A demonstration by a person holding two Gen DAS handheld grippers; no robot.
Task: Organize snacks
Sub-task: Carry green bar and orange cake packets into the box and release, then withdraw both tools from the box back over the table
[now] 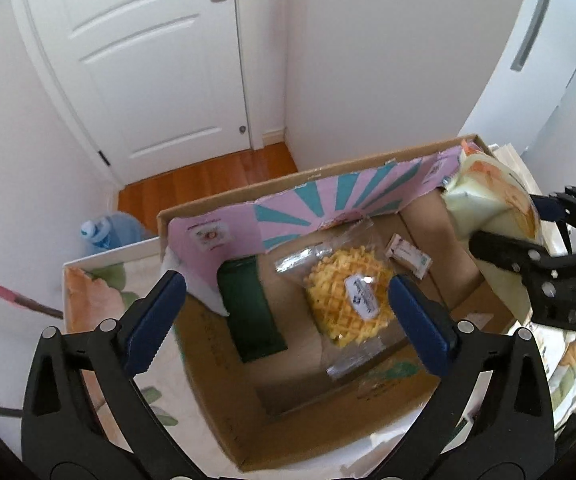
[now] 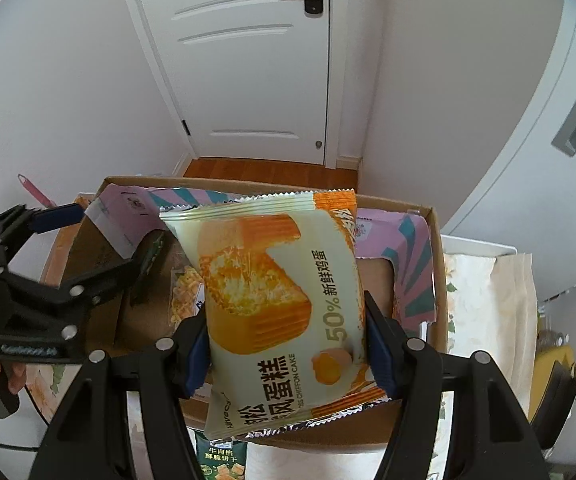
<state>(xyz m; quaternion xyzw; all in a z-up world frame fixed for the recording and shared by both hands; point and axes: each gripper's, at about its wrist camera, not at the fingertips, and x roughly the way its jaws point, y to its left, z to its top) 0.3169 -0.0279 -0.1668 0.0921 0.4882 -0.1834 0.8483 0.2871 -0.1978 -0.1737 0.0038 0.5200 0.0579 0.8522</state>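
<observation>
An open cardboard box [image 1: 223,408] stands on a floral-cloth table; it holds a clear bag of yellow waffle snack [image 1: 348,300], a dark green packet [image 1: 249,308] and a small white-pink packet [image 1: 408,256]. My left gripper [image 1: 283,320] is open and empty above the box. My right gripper [image 2: 288,344] is shut on a chiffon cake packet [image 2: 275,300], pale with an orange cake picture, held over the box [image 2: 440,248]. The cake packet [image 1: 488,204] and the right gripper show at the box's right end in the left wrist view. The left gripper [image 2: 99,236] shows at left.
Pink and teal flaps [image 1: 328,196] line the box's far wall. A green snack packet [image 2: 221,460] lies on the table in front of the box. A blue water jug [image 1: 107,228] stands on the wooden floor beyond. A white door and walls are behind.
</observation>
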